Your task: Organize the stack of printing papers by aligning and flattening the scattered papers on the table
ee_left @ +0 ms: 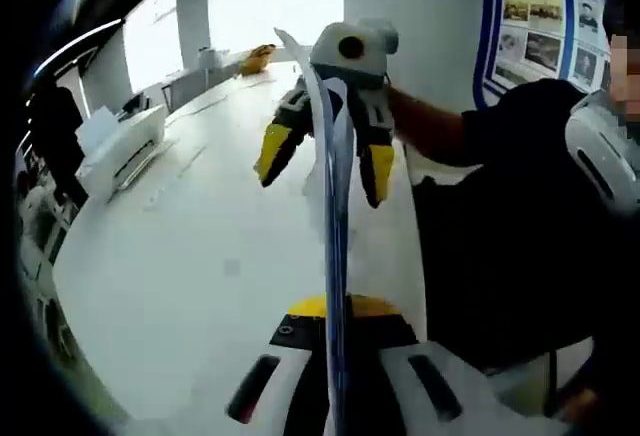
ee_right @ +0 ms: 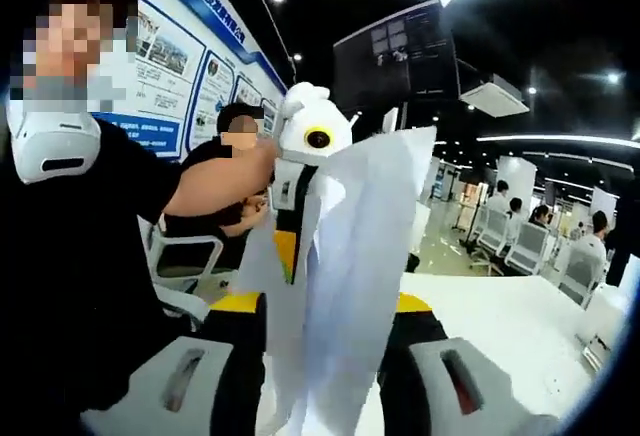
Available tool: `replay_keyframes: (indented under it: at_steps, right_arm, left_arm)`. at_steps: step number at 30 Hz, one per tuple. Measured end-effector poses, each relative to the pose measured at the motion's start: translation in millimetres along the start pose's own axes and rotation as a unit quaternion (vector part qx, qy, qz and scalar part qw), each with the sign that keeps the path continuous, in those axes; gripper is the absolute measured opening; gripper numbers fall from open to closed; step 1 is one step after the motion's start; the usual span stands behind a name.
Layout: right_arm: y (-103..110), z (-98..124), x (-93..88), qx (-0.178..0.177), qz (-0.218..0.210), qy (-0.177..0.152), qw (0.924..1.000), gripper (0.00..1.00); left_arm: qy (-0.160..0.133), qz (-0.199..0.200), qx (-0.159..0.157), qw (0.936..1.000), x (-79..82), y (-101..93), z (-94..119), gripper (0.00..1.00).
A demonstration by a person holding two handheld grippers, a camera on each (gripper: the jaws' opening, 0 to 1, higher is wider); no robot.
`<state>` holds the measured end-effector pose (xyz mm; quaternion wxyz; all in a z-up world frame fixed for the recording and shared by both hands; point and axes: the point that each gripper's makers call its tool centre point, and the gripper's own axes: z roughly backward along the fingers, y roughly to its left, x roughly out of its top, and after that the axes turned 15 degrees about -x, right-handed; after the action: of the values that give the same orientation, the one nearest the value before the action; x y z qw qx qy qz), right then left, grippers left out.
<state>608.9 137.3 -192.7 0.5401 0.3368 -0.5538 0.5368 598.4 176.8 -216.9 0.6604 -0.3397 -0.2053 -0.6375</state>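
Papers [ee_left: 336, 246] are held up above the white counter [ee_left: 190, 286], seen edge-on in the left gripper view as a thin vertical band rising from between the jaws of the left tongs [ee_left: 337, 376]. Those jaws are pressed against the papers on both sides, pinching the near end. At the far end of the papers, the right tongs [ee_left: 330, 156] straddle the sheets with 2 yellow-tipped jaws, 1 on each side; whether they press the sheets cannot be told from this view.

In the right gripper view, the papers [ee_right: 350, 276] stand between the jaws of the right tongs [ee_right: 335, 396] and fan upward as loose, uneven white sheets. The jaws close on the sheets. Beyond the papers, the left tongs [ee_right: 292, 246] sit against the far edge of the sheets.

Beside the papers, the person's arm [ee_right: 215, 186] in a black sleeve reaches to the left tongs. Beyond the papers on the counter lies a white printer [ee_left: 120, 151]. Farther off, a wall poster [ee_right: 190, 76] hangs behind a seated person [ee_right: 225, 196].
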Motion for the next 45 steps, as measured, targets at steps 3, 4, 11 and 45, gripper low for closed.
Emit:
replay_keyframes:
  at_steps: [3, 4, 11, 45]
  right_arm:
    - [4.2, 0.6, -2.3, 0.009, 0.000, -0.008, 0.9999, 0.00]
    - [8.1, 1.0, -2.0, 0.018, -0.003, -0.010, 0.9998, 0.00]
    - [3.8, 6.0, 3.9, 0.017, -0.049, -0.030, 0.9982, 0.00]
    - [-33.6, 76.0, -8.5, -0.063, -0.161, -0.153, 0.9731, 0.00]
  left_arm:
    - [0.007, -0.004, 0.003, 1.0000, -1.0, 2.4, 0.2, 0.06]
    - [0.008, -0.003, 0.003, 1.0000, -1.7, 2.6, 0.0, 0.06]
    - [-0.011, -0.025, 0.019, 0.9994, -2.7, 5.4, 6.7, 0.07]
    - [-0.472, -0.075, 0.101, 0.8724, 0.4, 18.7, 43.7, 0.05]
